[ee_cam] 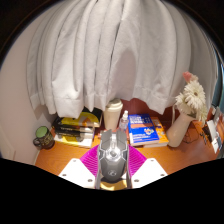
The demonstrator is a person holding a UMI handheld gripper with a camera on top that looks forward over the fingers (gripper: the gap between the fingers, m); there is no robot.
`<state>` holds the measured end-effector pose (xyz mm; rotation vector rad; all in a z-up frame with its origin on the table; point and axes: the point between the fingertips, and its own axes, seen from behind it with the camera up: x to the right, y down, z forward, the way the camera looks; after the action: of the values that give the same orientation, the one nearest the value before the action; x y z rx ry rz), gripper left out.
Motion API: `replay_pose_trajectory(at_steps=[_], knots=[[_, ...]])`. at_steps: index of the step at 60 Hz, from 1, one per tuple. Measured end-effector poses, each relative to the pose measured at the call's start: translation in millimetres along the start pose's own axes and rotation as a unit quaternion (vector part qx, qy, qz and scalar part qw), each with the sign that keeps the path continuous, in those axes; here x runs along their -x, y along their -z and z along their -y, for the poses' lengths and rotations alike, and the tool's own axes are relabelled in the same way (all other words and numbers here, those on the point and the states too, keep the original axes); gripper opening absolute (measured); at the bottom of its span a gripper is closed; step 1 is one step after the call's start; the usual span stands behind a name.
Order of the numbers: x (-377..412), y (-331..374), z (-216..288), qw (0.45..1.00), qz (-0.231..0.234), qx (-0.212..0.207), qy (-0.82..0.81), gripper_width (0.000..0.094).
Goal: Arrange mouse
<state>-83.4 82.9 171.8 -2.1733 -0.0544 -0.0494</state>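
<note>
A grey computer mouse (111, 161) sits between my two fingers, its nose pointing away from me. Both magenta pads (91, 160) press against its sides, so my gripper (111, 165) is shut on it. The mouse is held above the wooden desk (70, 153); its underside and rear are hidden by the fingers.
Beyond the fingers stand a pale cup (113, 113), a blue-and-white booklet (146, 129), a yellow-and-black box (76, 127) and a dark jar (42, 136). A vase of white flowers (185, 110) stands to the right. White curtains (100, 50) hang behind.
</note>
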Motion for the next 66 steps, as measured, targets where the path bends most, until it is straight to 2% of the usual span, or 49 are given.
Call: replay_pose_trajectory(at_steps=[12, 13, 16, 27, 33, 43, 45, 48, 51, 56, 60, 66], knots=[[-16.5, -59.5, -101.6, 0.995, 0.016, 0.094, -0.009, 0.0356], [-16.3, -62.9, -108.3, 0.995, 0.016, 0.100, -0.010, 0.0336], [-14.7, -71.7, -127.0, 0.993, 0.020, 0.118, -0.013, 0.0356], [-5.7, -89.7, -160.3, 0.988, 0.033, 0.147, -0.029, 0.0364], [-6.8, -92.6, -159.4, 0.990, 0.024, 0.140, -0.026, 0.0391], [-6.8, -94.4, -159.7, 0.990, 0.026, 0.136, -0.035, 0.0524], [-7.5, -95.3, -159.3, 0.990, 0.026, 0.134, -0.034, 0.0578], [-4.6, -95.1, -165.1, 0.988, 0.030, 0.147, -0.031, 0.0719], [-1.4, -93.1, -161.0, 0.988, 0.040, 0.145, -0.025, 0.0767], [-6.7, -81.4, -145.7, 0.991, 0.028, 0.129, -0.027, 0.0775], [-10.1, -61.5, -125.3, 0.994, 0.019, 0.107, -0.031, 0.0868], [-10.4, -13.8, -92.6, 0.997, 0.015, 0.070, -0.028, 0.0868]])
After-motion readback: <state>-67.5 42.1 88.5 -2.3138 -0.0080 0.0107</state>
